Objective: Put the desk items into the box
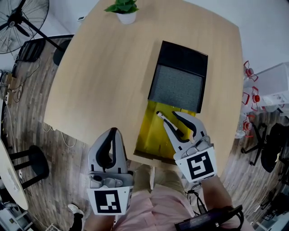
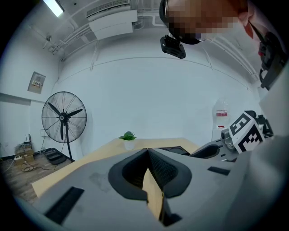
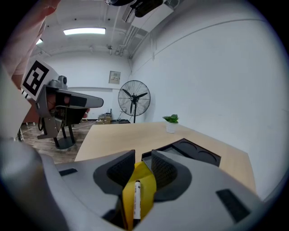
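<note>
A yellow box point(image 1: 153, 135) lies open at the table's near edge, with its black lid point(image 1: 178, 76) lying just beyond it. My right gripper point(image 1: 168, 115) hangs over the yellow box with its jaws a little apart. A white marker with a black cap point(image 3: 137, 205) lies in the gap between them, against the yellow box point(image 3: 145, 178); neither pad visibly presses it. The black lid point(image 3: 194, 153) shows past the jaws. My left gripper point(image 1: 114, 131) is at the table's near edge, left of the box, jaws together and empty; in its own view the left gripper point(image 2: 147, 151) points across the tabletop.
A small potted plant point(image 1: 124, 11) stands at the table's far edge. A floor fan point(image 1: 20, 20) and a stool point(image 1: 34, 162) stand on the floor to the left. Wide bare tabletop point(image 1: 104, 81) lies left of the lid.
</note>
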A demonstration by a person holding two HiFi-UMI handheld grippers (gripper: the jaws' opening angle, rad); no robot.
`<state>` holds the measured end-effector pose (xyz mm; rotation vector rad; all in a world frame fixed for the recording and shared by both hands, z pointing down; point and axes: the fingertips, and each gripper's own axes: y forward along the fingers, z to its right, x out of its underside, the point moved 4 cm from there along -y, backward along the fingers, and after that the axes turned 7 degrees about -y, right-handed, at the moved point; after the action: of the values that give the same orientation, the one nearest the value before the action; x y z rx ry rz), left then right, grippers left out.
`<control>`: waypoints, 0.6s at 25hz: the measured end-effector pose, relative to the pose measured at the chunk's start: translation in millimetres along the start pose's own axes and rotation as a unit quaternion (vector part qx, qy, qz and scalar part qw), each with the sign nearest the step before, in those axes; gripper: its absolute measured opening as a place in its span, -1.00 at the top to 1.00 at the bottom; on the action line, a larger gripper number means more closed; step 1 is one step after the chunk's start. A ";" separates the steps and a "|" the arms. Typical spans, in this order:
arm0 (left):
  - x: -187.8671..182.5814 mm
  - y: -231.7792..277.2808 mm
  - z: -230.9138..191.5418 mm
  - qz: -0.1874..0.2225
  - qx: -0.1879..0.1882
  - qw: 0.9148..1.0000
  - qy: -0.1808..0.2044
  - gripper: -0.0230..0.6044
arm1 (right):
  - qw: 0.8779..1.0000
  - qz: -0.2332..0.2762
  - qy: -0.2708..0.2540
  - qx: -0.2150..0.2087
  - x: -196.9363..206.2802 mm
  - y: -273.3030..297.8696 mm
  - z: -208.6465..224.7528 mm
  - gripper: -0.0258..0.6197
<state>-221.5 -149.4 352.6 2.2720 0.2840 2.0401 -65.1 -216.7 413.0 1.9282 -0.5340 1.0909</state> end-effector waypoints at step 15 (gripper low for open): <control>-95.4 -39.4 44.0 0.111 0.040 0.993 0.005 0.89 | 0.980 0.152 0.031 0.128 -112.4 -98.7 13.3 0.79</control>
<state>-190.8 -125.7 247.3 2.4412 0.1199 2.1788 -50.2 -176.6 269.0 2.0686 -0.6976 1.4705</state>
